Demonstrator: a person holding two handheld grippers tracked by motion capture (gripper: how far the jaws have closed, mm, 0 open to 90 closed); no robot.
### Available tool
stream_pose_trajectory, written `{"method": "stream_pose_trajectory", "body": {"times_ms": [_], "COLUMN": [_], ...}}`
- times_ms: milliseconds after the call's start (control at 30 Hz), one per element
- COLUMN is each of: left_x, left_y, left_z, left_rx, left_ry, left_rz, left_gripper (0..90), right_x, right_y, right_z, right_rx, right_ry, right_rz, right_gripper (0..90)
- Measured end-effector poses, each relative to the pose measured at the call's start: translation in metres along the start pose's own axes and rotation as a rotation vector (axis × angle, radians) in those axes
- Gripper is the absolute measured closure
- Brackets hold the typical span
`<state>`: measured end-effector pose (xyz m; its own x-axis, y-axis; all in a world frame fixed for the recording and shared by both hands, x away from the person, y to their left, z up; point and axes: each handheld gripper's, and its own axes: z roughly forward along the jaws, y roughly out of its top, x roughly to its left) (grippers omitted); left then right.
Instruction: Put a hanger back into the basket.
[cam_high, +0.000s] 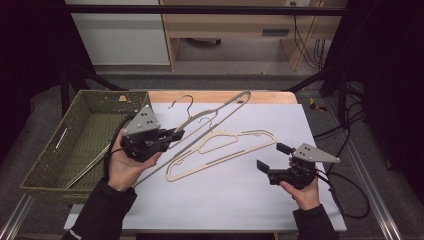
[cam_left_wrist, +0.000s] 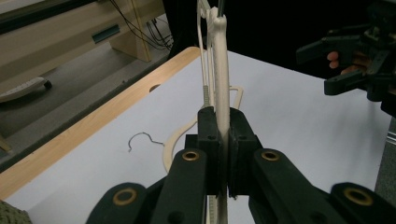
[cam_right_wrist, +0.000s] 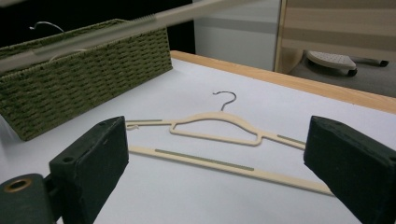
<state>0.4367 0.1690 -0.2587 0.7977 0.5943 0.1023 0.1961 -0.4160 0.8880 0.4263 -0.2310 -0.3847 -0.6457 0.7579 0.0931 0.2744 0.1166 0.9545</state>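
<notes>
Your left gripper (cam_high: 176, 134) clamps the grey hanger (cam_high: 220, 116) and holds it above the table, likely bound for the basket (cam_high: 55, 150), while your right gripper (cam_high: 272, 157) hovers wide, empty, facing the cream hanger (cam_high: 220, 148) lying flat.

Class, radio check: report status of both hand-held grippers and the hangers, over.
Left hand-held gripper shut on lifted hanger. Right hand-held gripper open, holding nothing. Second hanger flat on table; basket to the left. Nothing in the way.

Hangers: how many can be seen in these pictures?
3. One hanger is clamped in the left gripper, one lies flat on the table, and one is in the basket, where more may be hidden.
</notes>
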Motion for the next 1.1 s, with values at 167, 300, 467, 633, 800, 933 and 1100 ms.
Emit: {"method": "stream_pose_trajectory", "body": {"times_ms": [167, 300, 467, 633, 800, 933, 1100], "left_x": [0.015, 0.028, 0.051, 0.068, 0.089, 0.109, 0.130], "left_y": [0.009, 0.012, 0.012, 0.007, -0.005, -0.019, -0.039], "left_z": [-0.020, -0.037, -0.064, -0.080, -0.097, -0.111, -0.122], "left_rx": [-0.006, -0.017, 0.007, 0.013, 0.035, 0.052, 0.069], "left_ry": [0.021, 0.042, 0.126, 0.164, 0.218, 0.264, 0.296], "left_rz": [-0.001, -0.004, 0.021, 0.027, 0.022, -0.005, -0.035], "left_gripper": [86.2, 86.2, 86.2, 86.2, 86.2, 86.2, 86.2], "right_x": [-0.002, -0.003, -0.003, -0.004, -0.004, -0.004, -0.004], "right_y": [-0.002, -0.004, -0.005, -0.005, -0.007, -0.007, -0.007], "right_z": [-0.002, -0.001, 0.000, 0.000, 0.002, 0.003, 0.003], "right_rx": [0.007, 0.014, 0.023, 0.026, 0.034, 0.038, 0.035], "right_ry": [-0.006, -0.008, -0.006, -0.006, -0.011, -0.010, -0.011], "right_rz": [0.008, 0.007, 0.010, 0.006, 0.014, 0.014, 0.016], "right_gripper": [5.8, 5.6, 5.5, 5.4, 5.4, 5.4, 5.5]}}
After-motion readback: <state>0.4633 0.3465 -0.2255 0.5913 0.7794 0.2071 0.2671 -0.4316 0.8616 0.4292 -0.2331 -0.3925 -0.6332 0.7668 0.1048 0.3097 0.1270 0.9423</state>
